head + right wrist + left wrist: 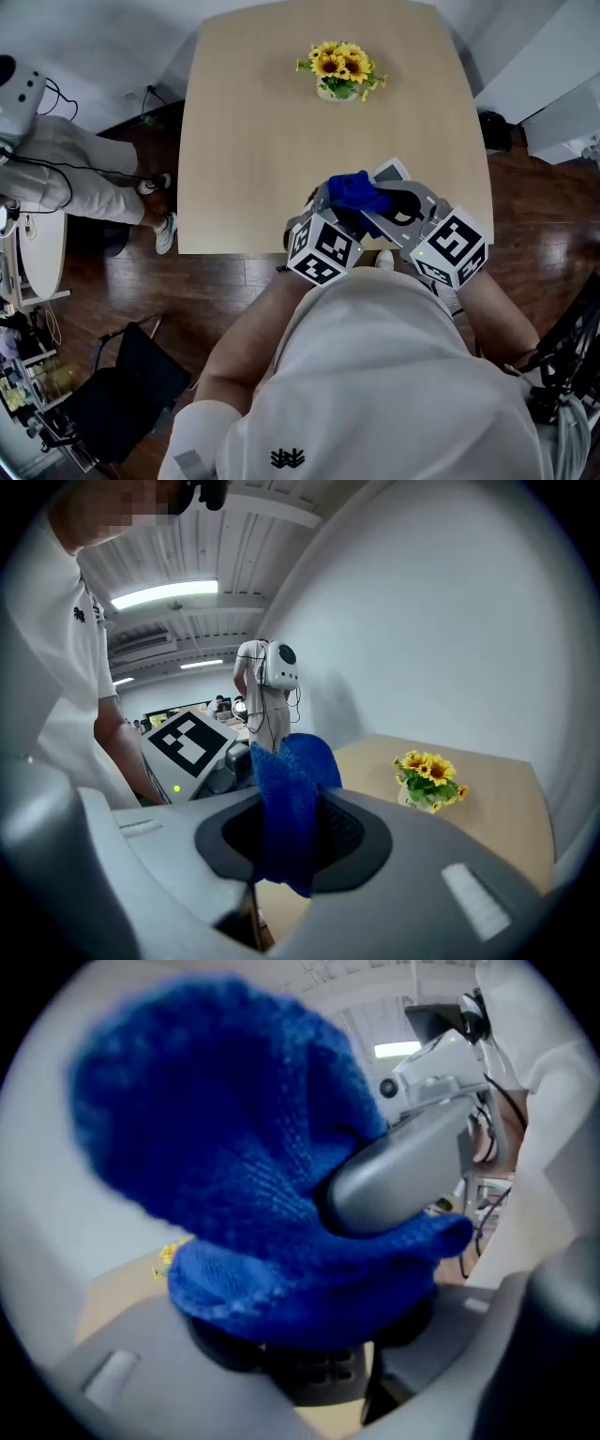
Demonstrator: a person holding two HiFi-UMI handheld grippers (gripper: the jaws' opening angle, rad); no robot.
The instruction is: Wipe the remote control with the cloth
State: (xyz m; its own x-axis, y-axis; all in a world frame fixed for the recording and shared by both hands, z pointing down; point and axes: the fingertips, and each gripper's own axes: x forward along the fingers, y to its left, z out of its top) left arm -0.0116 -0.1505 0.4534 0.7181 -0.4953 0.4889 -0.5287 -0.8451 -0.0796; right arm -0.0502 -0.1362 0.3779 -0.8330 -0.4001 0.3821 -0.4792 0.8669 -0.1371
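Clamping a dark, buttoned remote (323,1374) in the jaws of the left gripper (314,1354), the pads pressing on its two sides, with only a short stretch of it showing under the cloth (244,1176). Pinching that blue knitted cloth in the jaws of the right gripper (292,841), closed on a fold that is standing up above them and hanging down below them. Laying the cloth over the upper part of the remote, so that blue knit is filling most of the left gripper view. Pushing one grey jaw of the right gripper into the fold from the right in that view, with the cloth wrapping round its tip. Holding both grippers close together in the head view, marker cubes (323,248) side by side just before the wearer's chest, the cloth bunching between them. Keeping remote and cloth raised over the near edge of the tabletop (262,122), not resting on it. Showing a pale corner past the cloth in the head view, too little to tell what it belongs to. Leaving a small pot of sunflowers (339,70) near the far side of the tabletop, well apart from the grippers. Catching a person (66,169) in light clothes on the dark wood floor (225,281) at the left of the head view.
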